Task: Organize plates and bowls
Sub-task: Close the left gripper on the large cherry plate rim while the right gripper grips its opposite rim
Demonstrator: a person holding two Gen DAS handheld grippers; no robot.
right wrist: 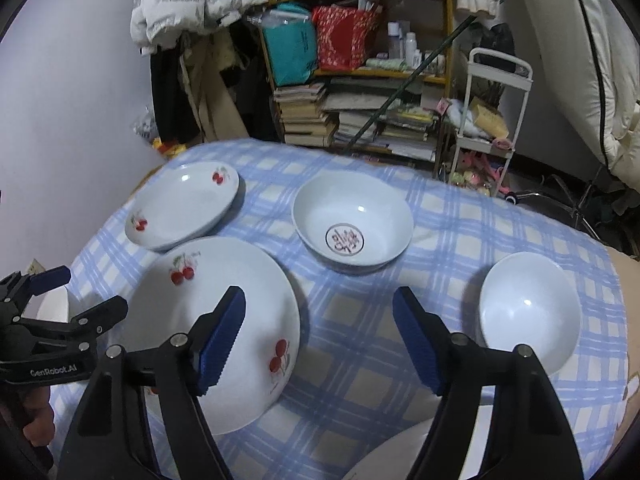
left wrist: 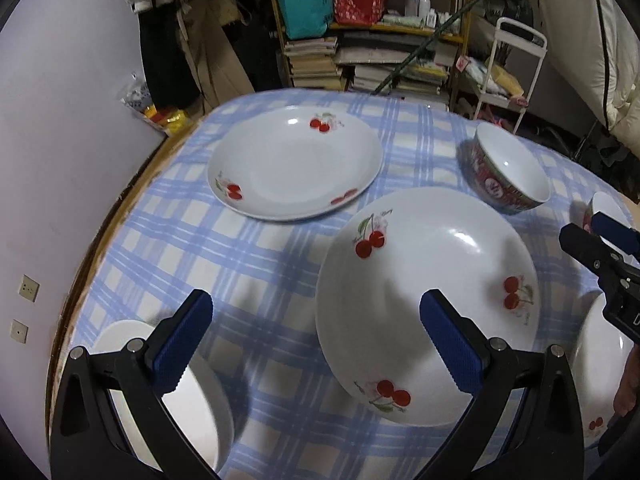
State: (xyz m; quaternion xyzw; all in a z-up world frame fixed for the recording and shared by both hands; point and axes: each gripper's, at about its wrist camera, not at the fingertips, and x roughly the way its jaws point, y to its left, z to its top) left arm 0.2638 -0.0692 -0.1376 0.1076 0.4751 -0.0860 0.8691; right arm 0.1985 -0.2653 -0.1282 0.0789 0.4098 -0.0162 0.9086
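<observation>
On the blue checked tablecloth lies a large cherry-print plate (left wrist: 428, 304) (right wrist: 216, 320), with a second cherry plate (left wrist: 294, 168) (right wrist: 184, 208) behind it. A red-patterned bowl (left wrist: 508, 176) with an emblem inside (right wrist: 352, 220) stands further right, and a plain white bowl (right wrist: 528, 312) sits at the right. My left gripper (left wrist: 316, 344) hangs open over the cloth, its right finger above the large plate's near rim. My right gripper (right wrist: 320, 340) is open above bare cloth between the large plate and the white bowl. Nothing is held by either.
A white bowl (left wrist: 168, 400) sits at the table's near left corner, under my left finger. Another cherry plate (left wrist: 596, 360) lies at the near right. Beyond the table stand a cluttered bookshelf (right wrist: 360, 92), hanging coats and a white cart (right wrist: 492, 112). The wall is close on the left.
</observation>
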